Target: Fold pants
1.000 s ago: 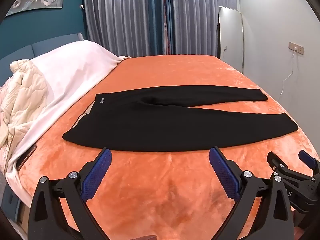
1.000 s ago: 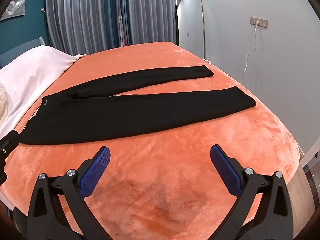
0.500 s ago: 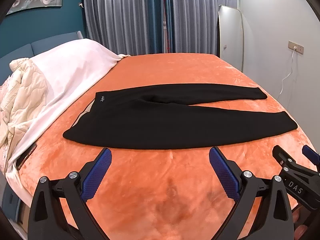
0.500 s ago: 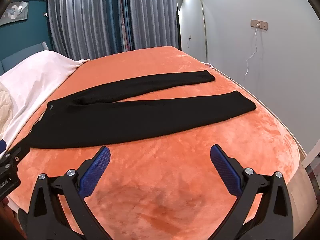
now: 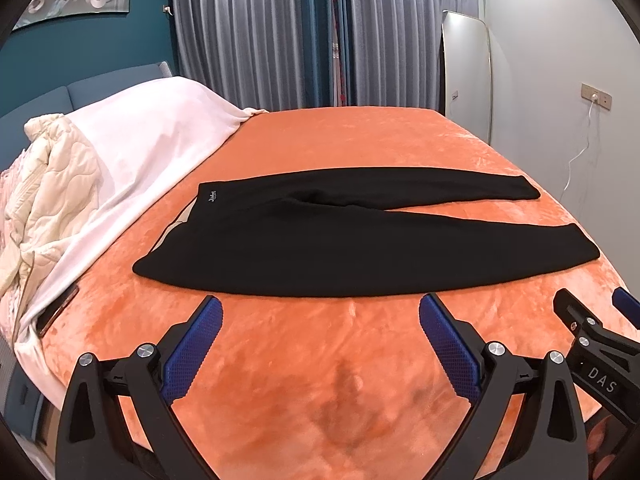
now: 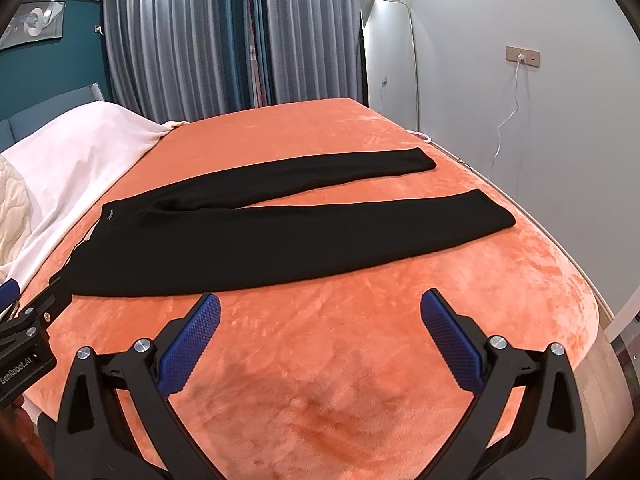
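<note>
Pants (image 5: 320,240) lie flat on the bed (image 5: 360,152) at twelve o'clock, long axis nine-to-three, waistband nearer my left tongs (image 5: 320,344), cuffs nearer my right tongs (image 6: 320,340); both gape empty.

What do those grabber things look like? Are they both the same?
Yes, they match. The left gripper and the right gripper are both black plastic frames shaped like a wide V, with shiny silver bolts. Each finger has a bumpy blue pad on its inner side. White lettering shows on their sides: "DAS" on the right one, "GenRobot.AI" on the left one. No cables show.
</note>
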Demonstrator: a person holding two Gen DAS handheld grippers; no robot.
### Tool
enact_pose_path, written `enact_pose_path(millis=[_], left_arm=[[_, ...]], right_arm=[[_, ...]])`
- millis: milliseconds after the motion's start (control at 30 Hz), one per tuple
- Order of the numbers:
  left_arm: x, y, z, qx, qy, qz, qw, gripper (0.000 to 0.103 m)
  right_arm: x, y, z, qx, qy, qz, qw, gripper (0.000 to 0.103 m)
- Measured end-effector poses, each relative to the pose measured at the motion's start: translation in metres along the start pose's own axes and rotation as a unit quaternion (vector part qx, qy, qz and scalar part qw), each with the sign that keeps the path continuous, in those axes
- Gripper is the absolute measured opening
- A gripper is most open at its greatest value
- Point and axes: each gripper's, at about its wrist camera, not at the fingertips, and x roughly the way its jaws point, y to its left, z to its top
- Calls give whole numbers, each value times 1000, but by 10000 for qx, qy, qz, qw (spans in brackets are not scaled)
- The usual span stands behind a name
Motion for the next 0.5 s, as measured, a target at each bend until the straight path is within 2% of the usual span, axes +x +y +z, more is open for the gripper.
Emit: enact_pose_path(millis=[500], left_arm=[[-2,0,-3,23,-1,14,10000,97]], right_arm=[[-5,3,-3,0,-21,27,10000,98]])
